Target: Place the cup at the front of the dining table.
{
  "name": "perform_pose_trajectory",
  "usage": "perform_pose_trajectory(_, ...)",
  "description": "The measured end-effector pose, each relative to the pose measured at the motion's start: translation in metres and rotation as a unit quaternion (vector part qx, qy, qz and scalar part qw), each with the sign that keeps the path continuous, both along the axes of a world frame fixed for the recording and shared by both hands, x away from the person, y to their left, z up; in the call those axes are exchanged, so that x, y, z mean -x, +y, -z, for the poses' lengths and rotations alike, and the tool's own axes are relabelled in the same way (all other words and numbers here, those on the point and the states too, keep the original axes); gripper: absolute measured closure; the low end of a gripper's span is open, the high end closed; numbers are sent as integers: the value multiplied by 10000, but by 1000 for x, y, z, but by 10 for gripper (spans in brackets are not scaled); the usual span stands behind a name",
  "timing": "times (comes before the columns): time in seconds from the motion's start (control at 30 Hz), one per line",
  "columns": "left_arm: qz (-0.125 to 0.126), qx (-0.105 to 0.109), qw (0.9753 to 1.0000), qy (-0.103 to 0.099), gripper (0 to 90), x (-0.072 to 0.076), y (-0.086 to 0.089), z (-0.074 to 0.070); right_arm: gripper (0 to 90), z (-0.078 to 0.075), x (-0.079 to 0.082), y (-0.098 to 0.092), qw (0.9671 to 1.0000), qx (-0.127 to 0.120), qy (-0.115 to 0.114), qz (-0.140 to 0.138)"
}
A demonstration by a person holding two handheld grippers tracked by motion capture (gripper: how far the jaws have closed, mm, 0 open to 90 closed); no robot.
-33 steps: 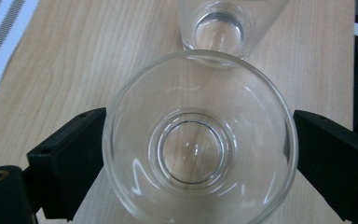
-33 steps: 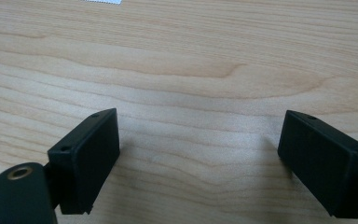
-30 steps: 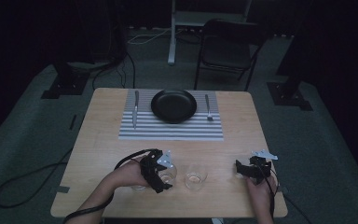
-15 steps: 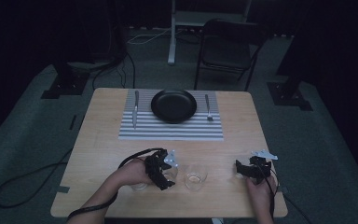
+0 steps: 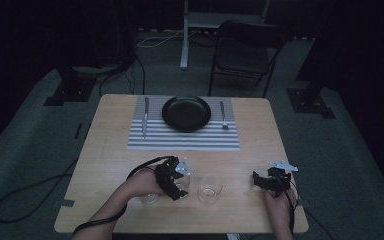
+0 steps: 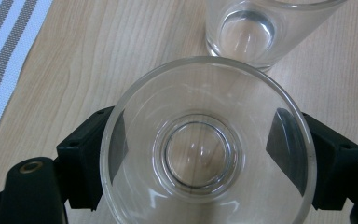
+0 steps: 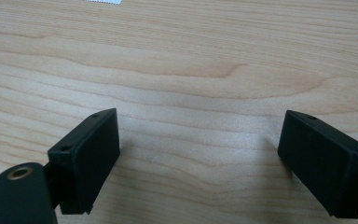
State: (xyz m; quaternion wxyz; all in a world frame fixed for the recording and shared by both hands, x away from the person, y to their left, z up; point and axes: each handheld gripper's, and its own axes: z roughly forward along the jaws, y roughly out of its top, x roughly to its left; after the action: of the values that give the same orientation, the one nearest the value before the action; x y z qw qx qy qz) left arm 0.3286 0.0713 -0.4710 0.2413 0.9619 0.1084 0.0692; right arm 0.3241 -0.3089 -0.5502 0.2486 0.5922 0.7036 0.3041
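A clear empty glass (image 6: 200, 154) stands upright on the wooden table (image 5: 130, 160), and my left gripper (image 6: 205, 156) is shut on it, one black jaw against each side. In the high view this gripper (image 5: 176, 184) is near the table's front edge, left of centre. A second empty glass (image 6: 256, 28) stands just beyond it; the high view shows that glass (image 5: 210, 189) to the gripper's right. My right gripper (image 5: 258, 180) rests low at the front right. In the right gripper view it (image 7: 198, 154) is open over bare wood with nothing between its jaws.
At the back of the table a striped placemat (image 5: 180, 140) carries a black plate (image 5: 186, 113), a knife (image 5: 145, 116) to its left and a fork (image 5: 223, 115) to its right. Another glass (image 5: 149, 198) shows under the left hand. A folding chair (image 5: 245, 50) stands behind the table.
My left gripper has edged slightly to the right with the glass between its jaws. The right gripper has stayed where it was.
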Motion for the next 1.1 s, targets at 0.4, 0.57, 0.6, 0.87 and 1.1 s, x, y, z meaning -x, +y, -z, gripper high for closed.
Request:
perform_pose_trajectory(0.4, -217, 51, 9997, -30, 181, -10, 2, -5, 122, 0, 0, 0, 10000, 0, 2, 1)
perform_pose_trajectory(0.57, -288, 92, 9995, -9, 181, -13, 3, -9, 122, 0, 0, 0, 10000, -1, 2, 1)
perform_pose_trajectory(0.6, -276, 60, 9996, 13, 180, -14, 3, -9, 122, 0, 0, 0, 10000, 0, 3, 0)
perform_pose_trajectory(0.87, -487, 71, 9988, -58, 181, -20, 11, -10, 123, 0, 0, 0, 10000, -5, 5, 9)
perform_pose_trajectory(1.1, -663, 33, 9978, -21, 180, -30, 19, -13, 124, 0, 0, 0, 10000, -5, 5, 9)
